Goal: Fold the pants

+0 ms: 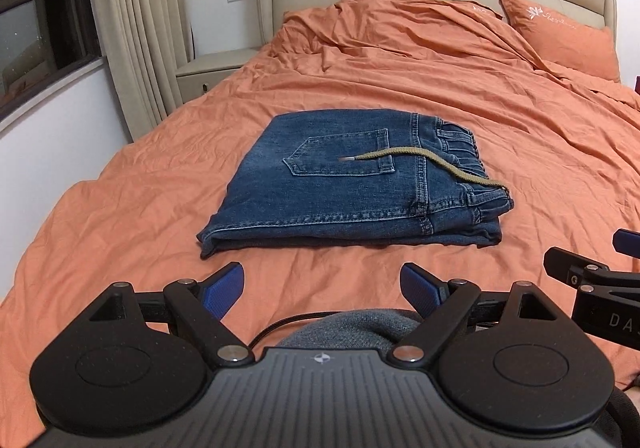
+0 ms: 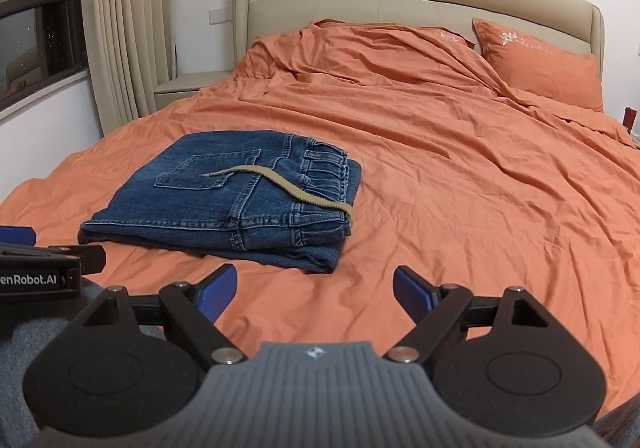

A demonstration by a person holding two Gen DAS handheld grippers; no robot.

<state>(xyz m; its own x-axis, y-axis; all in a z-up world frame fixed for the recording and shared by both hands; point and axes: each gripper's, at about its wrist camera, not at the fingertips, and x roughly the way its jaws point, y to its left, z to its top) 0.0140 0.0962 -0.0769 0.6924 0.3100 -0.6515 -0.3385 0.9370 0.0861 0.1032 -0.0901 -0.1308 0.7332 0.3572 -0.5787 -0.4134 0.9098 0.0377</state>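
From the left wrist view, the left hand-held gripper hangs low over the near edge of the bed, blue pads spread wide, gripping nothing. The pants lie folded into a flat denim block on the orange sheet, a tan drawstring trailing across the back pocket (waistband to the right).

From the right wrist view, the right hand-held gripper is equally wide open and empty, the pants ahead and to its left, apart from both tools.
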